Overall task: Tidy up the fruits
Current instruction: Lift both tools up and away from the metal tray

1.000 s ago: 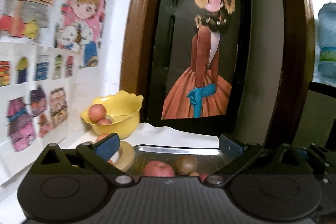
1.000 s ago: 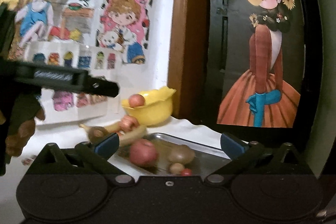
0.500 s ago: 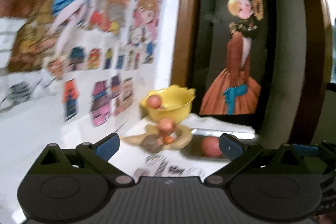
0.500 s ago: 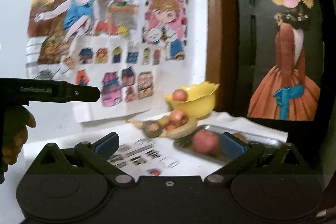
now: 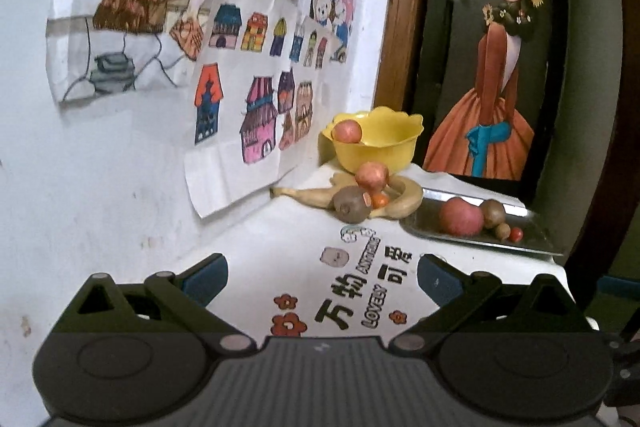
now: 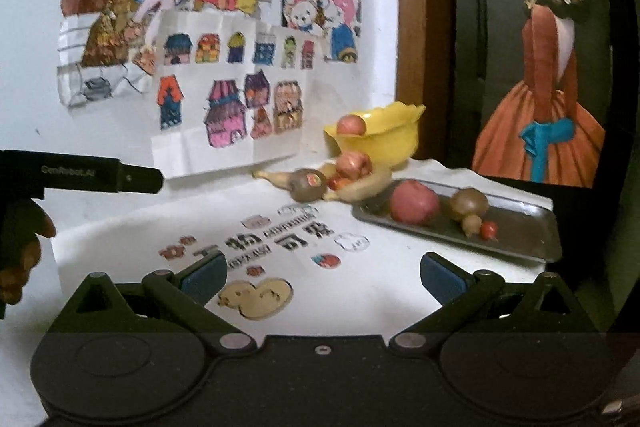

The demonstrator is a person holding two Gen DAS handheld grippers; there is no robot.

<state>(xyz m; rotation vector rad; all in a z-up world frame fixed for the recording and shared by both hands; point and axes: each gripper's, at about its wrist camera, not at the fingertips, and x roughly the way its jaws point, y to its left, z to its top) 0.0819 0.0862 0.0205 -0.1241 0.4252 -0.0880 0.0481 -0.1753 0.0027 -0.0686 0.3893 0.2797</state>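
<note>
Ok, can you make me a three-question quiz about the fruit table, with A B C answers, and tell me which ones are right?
1. Where is the big red apple?
A. on the metal tray
B. in the yellow bowl
C. on the floor

2. What colour is the bowl?
A. blue
B. yellow
C. green

3. How are the two hand-held grippers?
A. both open and empty
B. both shut on fruit
C. one holding a banana

Answers:
1 A, the apple lies on the tray beside a brown fruit.
2 B, the bowl by the wall is plainly yellow.
3 A, the left hand-held gripper and the right hand-held gripper show wide gaps with nothing between the fingers.
</note>
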